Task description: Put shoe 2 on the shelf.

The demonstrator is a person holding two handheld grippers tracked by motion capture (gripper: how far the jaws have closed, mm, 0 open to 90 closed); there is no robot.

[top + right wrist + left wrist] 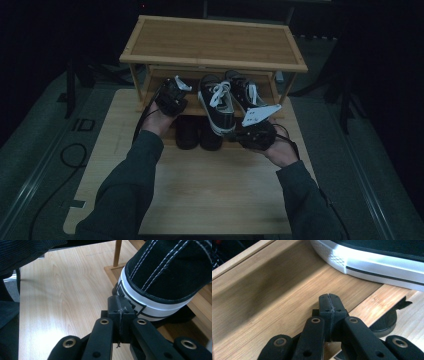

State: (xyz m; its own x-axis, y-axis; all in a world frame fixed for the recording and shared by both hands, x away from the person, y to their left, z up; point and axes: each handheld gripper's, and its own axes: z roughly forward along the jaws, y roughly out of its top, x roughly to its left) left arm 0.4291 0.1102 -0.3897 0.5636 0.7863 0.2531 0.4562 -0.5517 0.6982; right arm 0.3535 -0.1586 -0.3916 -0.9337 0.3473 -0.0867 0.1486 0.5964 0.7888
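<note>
A black canvas sneaker [216, 102] with a white rubber sole, white laces and white stitching lies on the middle shelf of the wooden shoe rack [215, 42], its heel sticking out past the shelf's front edge toward the person. In the right gripper view the heel shows close up: black fabric with double rows of white stitching, a thick white rubber band with a thin black stripe, and a dark-outlined patch at the back. The right gripper [119, 305] sits at that heel, its two black jaws pressed together with nothing between them, tips touching or just beside the rubber band. A second matching sneaker [242, 90] lies just to the right on the same shelf. The left gripper [330, 304], also with jaws closed on nothing, hovers over the shelf board to the left of the first sneaker, whose white textured toe cap lies ahead of it. Below the shelf, a pair of dark shoes [197, 132] stands on the pale table [200, 190].
</note>
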